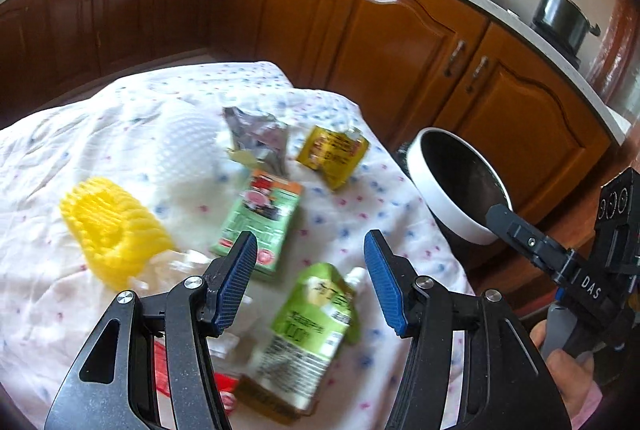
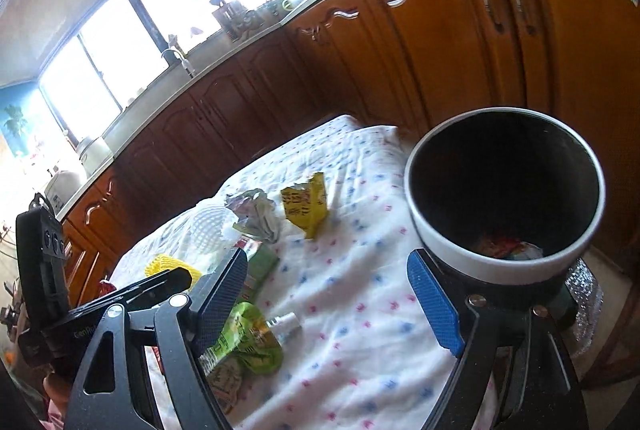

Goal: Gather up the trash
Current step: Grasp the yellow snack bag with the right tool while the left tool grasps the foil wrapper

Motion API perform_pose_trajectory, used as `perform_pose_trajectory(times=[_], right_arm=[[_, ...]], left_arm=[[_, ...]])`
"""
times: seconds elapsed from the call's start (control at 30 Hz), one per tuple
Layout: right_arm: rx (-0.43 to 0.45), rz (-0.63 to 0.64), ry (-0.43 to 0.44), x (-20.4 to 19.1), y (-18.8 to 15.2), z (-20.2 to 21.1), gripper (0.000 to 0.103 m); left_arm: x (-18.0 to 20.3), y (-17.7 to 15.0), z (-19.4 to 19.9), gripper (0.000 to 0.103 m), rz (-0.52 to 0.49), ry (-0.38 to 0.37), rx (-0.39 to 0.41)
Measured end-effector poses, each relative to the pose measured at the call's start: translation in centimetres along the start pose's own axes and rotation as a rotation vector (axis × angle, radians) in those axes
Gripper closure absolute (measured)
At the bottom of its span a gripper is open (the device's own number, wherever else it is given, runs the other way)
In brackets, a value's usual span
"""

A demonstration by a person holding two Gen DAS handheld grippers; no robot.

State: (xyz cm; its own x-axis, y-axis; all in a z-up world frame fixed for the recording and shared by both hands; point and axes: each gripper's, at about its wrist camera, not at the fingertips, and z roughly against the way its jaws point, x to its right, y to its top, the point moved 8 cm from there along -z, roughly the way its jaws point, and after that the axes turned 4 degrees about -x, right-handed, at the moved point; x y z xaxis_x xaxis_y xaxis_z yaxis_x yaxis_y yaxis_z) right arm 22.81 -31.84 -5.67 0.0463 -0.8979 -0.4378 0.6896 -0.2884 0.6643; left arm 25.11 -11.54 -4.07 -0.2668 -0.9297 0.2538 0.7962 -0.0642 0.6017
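Green pouch (image 1: pixel 308 334), spout (image 1: pixel 357 278) pointing away

Wrappers (image 1: pixel 259 220) on floral-clothed table (image 1: pixel 80 157)

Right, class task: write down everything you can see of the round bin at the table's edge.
The bin is a round, open-topped container with a broad white band around the rim and a dark, glossy interior, plastic by the look. It stands upright beside the right edge of the cloth-covered table, apparently on the floor. A little trash, red and white, already lies at its bottom. The right claw is open just in front of it; whether its blue finger touches the bin is unclear.
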Motion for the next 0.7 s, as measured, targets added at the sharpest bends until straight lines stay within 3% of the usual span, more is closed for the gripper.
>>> perform_pose_trajectory(times=[0.43, 0.7], right_arm=[[-0.036, 0.039, -0.004, -1.4, 2.4, -5.8, 0.021], [-0.107, 0.039, 0.004, -1.2, 3.3, -10.0, 0.05]], left_arm=[[-3.4, 4.1, -3.3, 0.047, 0.065, 0.078, -0.028], [-4.2, 6.3, -7.5, 0.047, 0.084, 0.174, -0.082]])
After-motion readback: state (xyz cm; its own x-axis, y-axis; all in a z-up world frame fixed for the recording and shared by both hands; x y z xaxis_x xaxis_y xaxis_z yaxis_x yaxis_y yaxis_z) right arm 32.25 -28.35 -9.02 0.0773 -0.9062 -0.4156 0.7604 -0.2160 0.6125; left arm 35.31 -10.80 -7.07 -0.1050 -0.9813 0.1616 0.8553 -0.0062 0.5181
